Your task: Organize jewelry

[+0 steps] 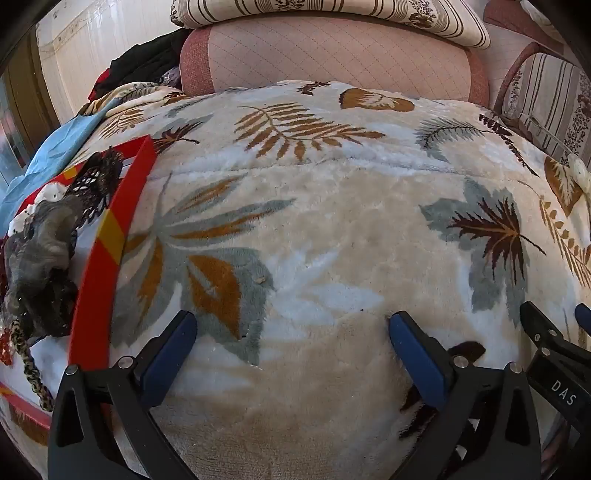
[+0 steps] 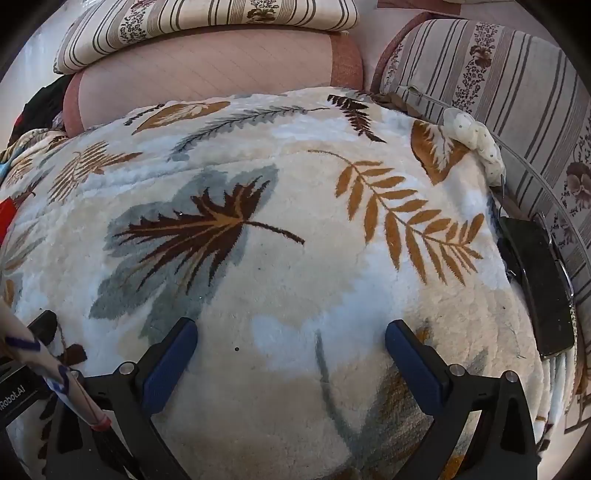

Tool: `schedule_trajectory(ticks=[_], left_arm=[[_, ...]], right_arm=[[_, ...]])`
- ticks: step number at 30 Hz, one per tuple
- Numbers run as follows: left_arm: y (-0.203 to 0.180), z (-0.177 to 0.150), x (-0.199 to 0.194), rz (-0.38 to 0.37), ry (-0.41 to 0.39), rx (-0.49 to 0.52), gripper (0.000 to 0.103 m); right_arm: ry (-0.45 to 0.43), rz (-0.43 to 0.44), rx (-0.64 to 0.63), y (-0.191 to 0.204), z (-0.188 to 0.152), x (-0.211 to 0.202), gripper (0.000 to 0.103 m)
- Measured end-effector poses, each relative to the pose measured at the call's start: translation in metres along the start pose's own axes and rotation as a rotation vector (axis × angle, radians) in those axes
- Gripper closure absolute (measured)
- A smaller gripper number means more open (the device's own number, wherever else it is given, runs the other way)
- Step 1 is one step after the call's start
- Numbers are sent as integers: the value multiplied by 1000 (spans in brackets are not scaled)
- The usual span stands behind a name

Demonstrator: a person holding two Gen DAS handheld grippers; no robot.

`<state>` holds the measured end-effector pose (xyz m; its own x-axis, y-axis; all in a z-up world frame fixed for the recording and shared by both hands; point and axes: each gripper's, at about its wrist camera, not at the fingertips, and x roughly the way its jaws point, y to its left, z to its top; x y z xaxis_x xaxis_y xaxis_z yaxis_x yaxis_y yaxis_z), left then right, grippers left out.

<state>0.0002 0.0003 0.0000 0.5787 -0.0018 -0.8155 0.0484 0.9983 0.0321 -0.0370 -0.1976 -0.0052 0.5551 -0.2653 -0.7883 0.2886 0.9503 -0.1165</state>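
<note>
A red box (image 1: pixel 110 229) with yellow patches lies at the left of the leaf-patterned blanket (image 1: pixel 314 221). In it lie several accessories: a grey fabric piece (image 1: pixel 40 251), a dark lacy piece (image 1: pixel 98 177) and a braided cord (image 1: pixel 29 365). A white dotted fabric piece (image 2: pixel 476 144) lies at the blanket's far right edge, also in the left wrist view (image 1: pixel 580 173). My left gripper (image 1: pixel 291 332) is open and empty over the blanket, right of the box. My right gripper (image 2: pixel 291 336) is open and empty over the blanket; it shows at the left view's right edge (image 1: pixel 554 332).
A pink quilted cushion (image 1: pixel 332 55) and striped floral pillows (image 2: pixel 207 26) stand behind the blanket. A black flat device (image 2: pixel 539 288) lies at the blanket's right edge beside a striped cushion (image 2: pixel 498 92). Dark clothes (image 1: pixel 147 62) and blue cloth (image 1: pixel 55 147) lie at the far left.
</note>
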Motion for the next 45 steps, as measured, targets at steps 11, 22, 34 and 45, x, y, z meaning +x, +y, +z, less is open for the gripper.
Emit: schedule_trajectory(ticks=[11,22,34,45], left_arm=[[-1,-2,0,3,-3,3,0],[1,-2,-1,0,0,-1,0],[-4,0,-1,3,1,1,0],[-4,0,0,2,3,-1,0]], right_arm=[[6,24,16,-4,1,0,0],[-1,27,14,-5,-1,-1,0],[0,33,16,-3,-1,1,0],[1,32,12,-3,0,1,0]])
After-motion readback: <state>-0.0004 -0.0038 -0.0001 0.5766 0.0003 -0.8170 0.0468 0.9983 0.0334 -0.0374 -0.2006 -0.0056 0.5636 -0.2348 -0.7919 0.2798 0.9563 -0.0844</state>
